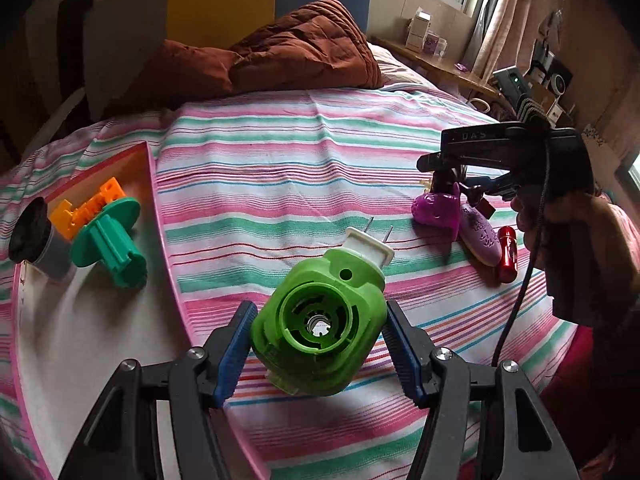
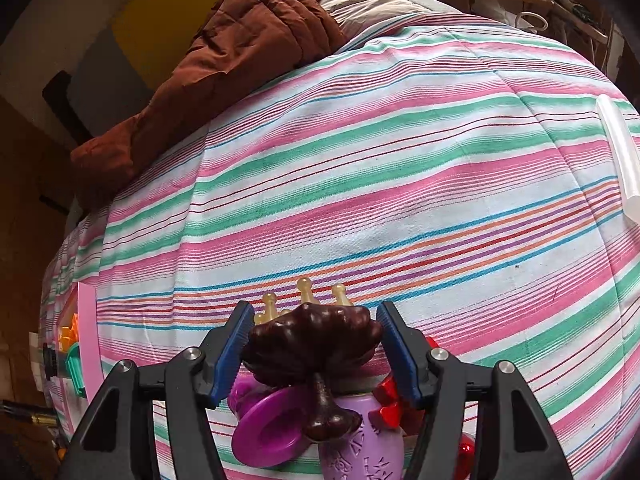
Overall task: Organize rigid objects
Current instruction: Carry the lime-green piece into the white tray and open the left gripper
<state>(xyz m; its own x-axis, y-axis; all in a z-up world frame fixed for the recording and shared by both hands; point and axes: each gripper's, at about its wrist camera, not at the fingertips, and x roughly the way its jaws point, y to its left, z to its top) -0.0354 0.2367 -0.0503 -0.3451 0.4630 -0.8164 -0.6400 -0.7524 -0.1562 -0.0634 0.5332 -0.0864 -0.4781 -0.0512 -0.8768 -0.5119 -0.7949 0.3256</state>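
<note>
Green plug-in device [image 1: 320, 320] clamped in the left claw [image 1: 320, 344], held above the striped bed sheet [image 1: 280, 168] just right of the pink tray [image 1: 80, 320] holding a teal spool [image 1: 108, 240] and orange piece [image 1: 88, 208]. Right claw [image 2: 314, 350] straddles a dark brown comb-like thing [image 2: 312, 340] over purple toys [image 2: 360, 440]. Pads look barely off it, so the grip can't be told.

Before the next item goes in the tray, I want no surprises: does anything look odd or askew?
Only the green plug-in device stands out: clamped in the left gripper, it hangs tilted over the striped bedsheet, its metal prongs bare and pointing away. It is not in the pink tray yet.
</note>
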